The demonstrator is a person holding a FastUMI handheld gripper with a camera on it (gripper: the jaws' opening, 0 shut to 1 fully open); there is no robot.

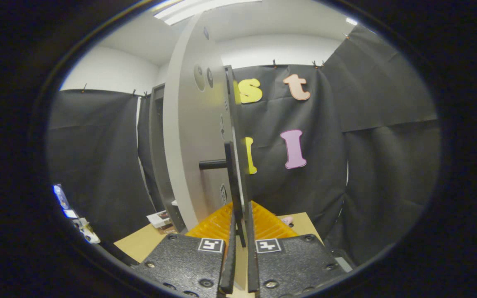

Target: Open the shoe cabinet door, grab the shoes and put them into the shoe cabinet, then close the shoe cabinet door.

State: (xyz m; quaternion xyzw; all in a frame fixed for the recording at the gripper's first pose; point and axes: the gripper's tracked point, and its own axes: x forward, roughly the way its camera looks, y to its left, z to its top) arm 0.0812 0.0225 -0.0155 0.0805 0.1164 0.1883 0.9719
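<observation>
Ahead of the fingers, the shoe cabinet door (195, 136) stands open, edge-on.
Its dark edge runs down between the hand-held gripper (240, 248) fingers, which are nearly closed around it; actual contact cannot be confirmed. An orange ribbed mat (269, 225) lies beyond on the bench (141, 242).

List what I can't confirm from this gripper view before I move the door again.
- Cabinet interior: hidden behind the open door, seen nearly edge-on.
- Grip: the fingers flank the door's edge; whether both press on it is unclear.
- Shoes: a small pink thing beyond the orange ridged thing is too small to identify.
- Table: mostly covered by the gripper.
</observation>
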